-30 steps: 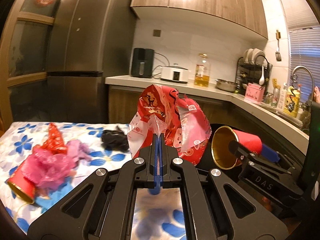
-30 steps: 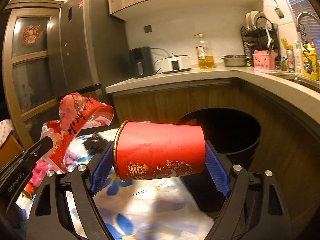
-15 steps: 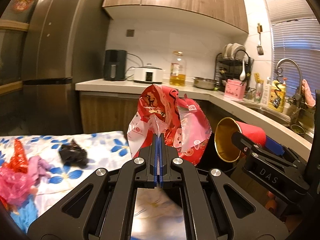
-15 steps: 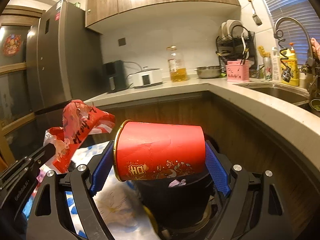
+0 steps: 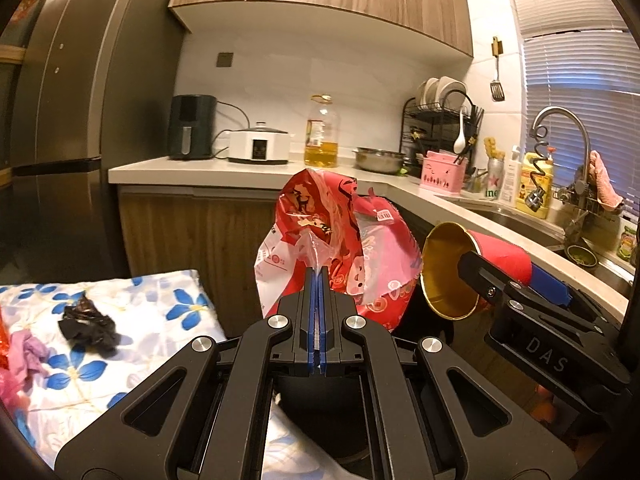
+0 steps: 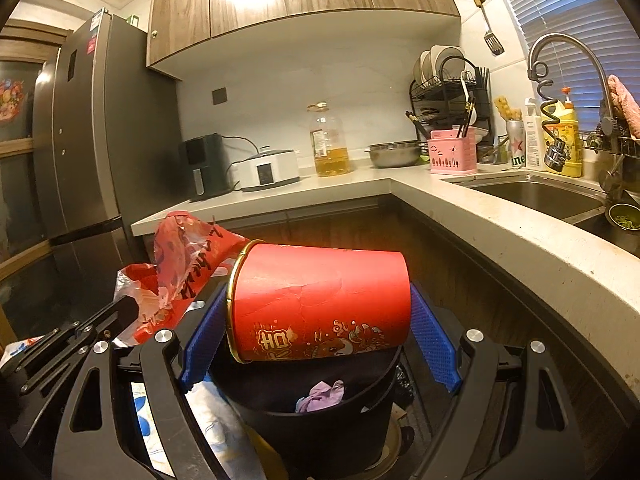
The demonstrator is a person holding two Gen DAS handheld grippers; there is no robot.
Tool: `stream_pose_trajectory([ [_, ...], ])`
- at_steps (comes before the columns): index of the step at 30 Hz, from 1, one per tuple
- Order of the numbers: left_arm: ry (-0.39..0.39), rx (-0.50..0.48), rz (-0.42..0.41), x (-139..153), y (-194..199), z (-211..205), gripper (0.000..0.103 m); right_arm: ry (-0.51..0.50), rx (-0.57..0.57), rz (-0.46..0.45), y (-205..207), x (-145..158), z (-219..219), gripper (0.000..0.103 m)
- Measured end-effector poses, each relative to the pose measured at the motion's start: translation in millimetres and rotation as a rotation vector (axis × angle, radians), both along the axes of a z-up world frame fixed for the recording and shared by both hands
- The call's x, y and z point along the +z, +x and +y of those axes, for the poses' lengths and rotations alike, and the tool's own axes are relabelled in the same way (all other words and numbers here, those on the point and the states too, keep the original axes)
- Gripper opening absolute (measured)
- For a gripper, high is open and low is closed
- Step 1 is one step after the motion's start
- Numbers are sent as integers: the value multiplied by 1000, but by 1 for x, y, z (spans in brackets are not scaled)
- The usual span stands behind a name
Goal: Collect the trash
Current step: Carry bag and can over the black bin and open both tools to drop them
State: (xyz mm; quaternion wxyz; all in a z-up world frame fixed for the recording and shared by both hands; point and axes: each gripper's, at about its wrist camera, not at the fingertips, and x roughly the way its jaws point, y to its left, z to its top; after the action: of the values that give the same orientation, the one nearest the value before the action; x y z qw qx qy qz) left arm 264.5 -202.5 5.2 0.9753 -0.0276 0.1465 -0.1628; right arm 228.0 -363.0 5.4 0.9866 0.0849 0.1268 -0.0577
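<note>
My left gripper (image 5: 319, 280) is shut on a crumpled red and pink plastic bag (image 5: 340, 248), which stands up above its blue pads. My right gripper (image 6: 318, 308) holds a red paper cup (image 6: 320, 304) sideways, its gold rim to the left, pads pressing both ends. The cup hangs just above a black trash bin (image 6: 320, 412) with a purple scrap (image 6: 320, 394) inside. In the left wrist view the cup (image 5: 480, 268) and right gripper (image 5: 516, 292) sit to the right of the bag. The bag (image 6: 180, 276) shows left of the cup in the right wrist view.
A table with a blue-flower cloth (image 5: 160, 320) lies to the left, bearing a black crumpled scrap (image 5: 88, 322) and pink plastic (image 5: 20, 352). A counter (image 6: 520, 240) curves round the bin to a sink (image 6: 532, 196). A grey fridge (image 5: 80, 100) stands at left.
Both grippers have swung right, away from the table toward the counter corner. The bin has come into view under the cup. Both grips are unchanged.
</note>
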Motion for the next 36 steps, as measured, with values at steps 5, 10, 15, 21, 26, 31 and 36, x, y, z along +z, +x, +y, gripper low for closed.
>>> stream_pose_trajectory([
  [5, -1, -17, 7, -5, 11, -8, 0, 6, -11, 0, 7, -1, -5, 82],
  [10, -3, -23, 12, -11, 21, -13, 0, 7, -12, 5, 14, -3, -6, 82],
  [15, -5, -31, 25, -17, 31, -16, 0, 1, -11, 20, 23, -8, -6, 82],
  [21, -7, -54, 31, -20, 39, -19, 1, 4, -12, 30, 31, -12, -7, 82],
  [26, 4, -55, 27, -23, 42, -21, 2, 0, -11, 36, 37, -13, -7, 83],
  [31, -2, -40, 39, -28, 45, -16, 34, 5, -13, 51, 42, -16, -9, 83],
  [36, -58, 1, 48, -29, 43, 3, 57, 9, 0, 66, 48, -20, -11, 84],
])
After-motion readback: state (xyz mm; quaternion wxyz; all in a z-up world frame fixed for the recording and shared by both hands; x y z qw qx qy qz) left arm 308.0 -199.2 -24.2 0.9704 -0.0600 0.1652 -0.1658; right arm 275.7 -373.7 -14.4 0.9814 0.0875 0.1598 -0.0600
